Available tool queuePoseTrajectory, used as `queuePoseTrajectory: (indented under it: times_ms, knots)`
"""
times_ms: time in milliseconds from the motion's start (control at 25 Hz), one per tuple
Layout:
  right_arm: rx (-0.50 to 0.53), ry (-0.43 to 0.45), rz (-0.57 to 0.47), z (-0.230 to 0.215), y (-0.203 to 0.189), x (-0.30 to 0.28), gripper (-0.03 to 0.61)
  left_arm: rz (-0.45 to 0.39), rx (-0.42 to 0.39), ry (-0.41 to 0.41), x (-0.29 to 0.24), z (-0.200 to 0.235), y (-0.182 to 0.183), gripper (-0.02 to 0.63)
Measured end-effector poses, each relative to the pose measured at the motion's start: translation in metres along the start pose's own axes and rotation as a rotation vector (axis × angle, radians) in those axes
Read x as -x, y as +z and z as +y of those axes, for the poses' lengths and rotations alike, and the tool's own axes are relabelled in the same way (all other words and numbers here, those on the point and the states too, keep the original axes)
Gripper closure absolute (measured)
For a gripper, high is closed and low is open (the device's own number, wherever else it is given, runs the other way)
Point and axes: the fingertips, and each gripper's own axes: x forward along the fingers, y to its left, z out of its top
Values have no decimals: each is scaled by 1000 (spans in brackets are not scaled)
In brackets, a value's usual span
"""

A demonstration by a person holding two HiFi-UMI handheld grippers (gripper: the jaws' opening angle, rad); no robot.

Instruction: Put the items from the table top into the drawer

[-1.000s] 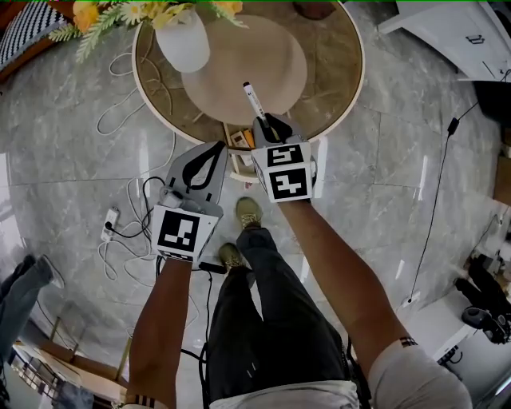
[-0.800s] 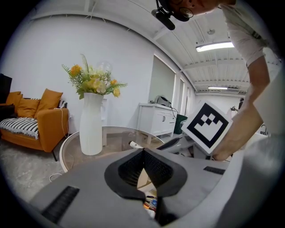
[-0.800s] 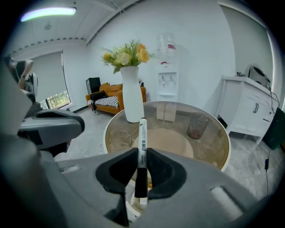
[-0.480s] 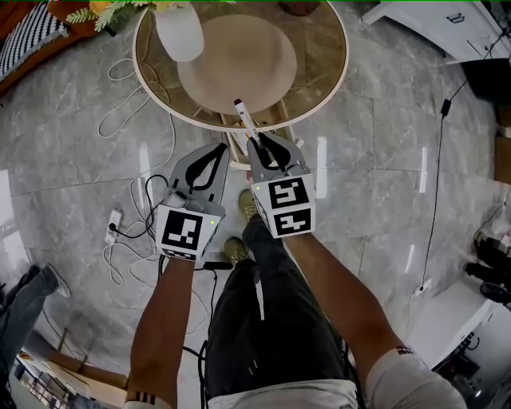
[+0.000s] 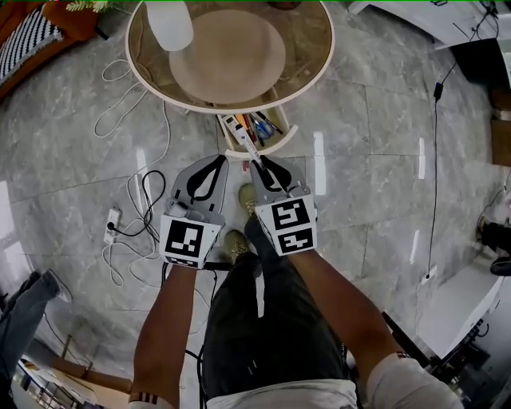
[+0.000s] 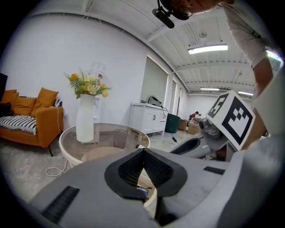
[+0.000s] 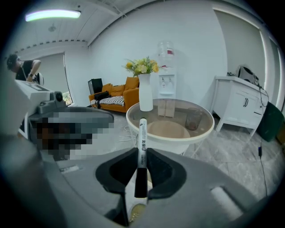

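Evidently the marker (image 7: 142, 133) was clamped between the fingers of the right gripper (image 7: 141, 156) and held near the open drawer (image 5: 260, 152), not yet dropped among the pens (image 5: 257, 128) laid there. The left gripper (image 6: 143, 151) was closed, its fingers pressed together on nothing. On the counter (image 5: 307, 60) only a vase (image 5: 169, 24), a mat (image 5: 227, 54) and a glass (image 7: 194, 118) were seen.

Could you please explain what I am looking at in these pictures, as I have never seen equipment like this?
There is no robot here: a person holds a handheld gripper in each hand. One picture comes from a camera on the person's head, looking down; the other two cameras ride on the grippers. The left gripper is shut and empty. The right gripper clamps a marker, close to an open drawer with pens inside, under a round glass table. A white vase stands on the table.
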Motion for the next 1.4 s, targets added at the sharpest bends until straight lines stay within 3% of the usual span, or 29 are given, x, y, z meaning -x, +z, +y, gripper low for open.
queuePoseTrajectory:
  times_ms: [280, 600, 920, 1400]
  knots:
    - [21, -8, 122, -13, -57, -11, 514, 25, 19, 6, 7, -7, -23, 614]
    - [61, -10, 196, -48, -82, -55, 514, 63, 27, 29, -21, 5, -50, 614]
    - [133, 20, 276, -83, -116, -128, 513, 103, 23, 22, -73, 18, -101, 614]
    - [218, 17, 438, -124, -194, -254, 512, 83, 40, 39, -118, 51, -176, 614]
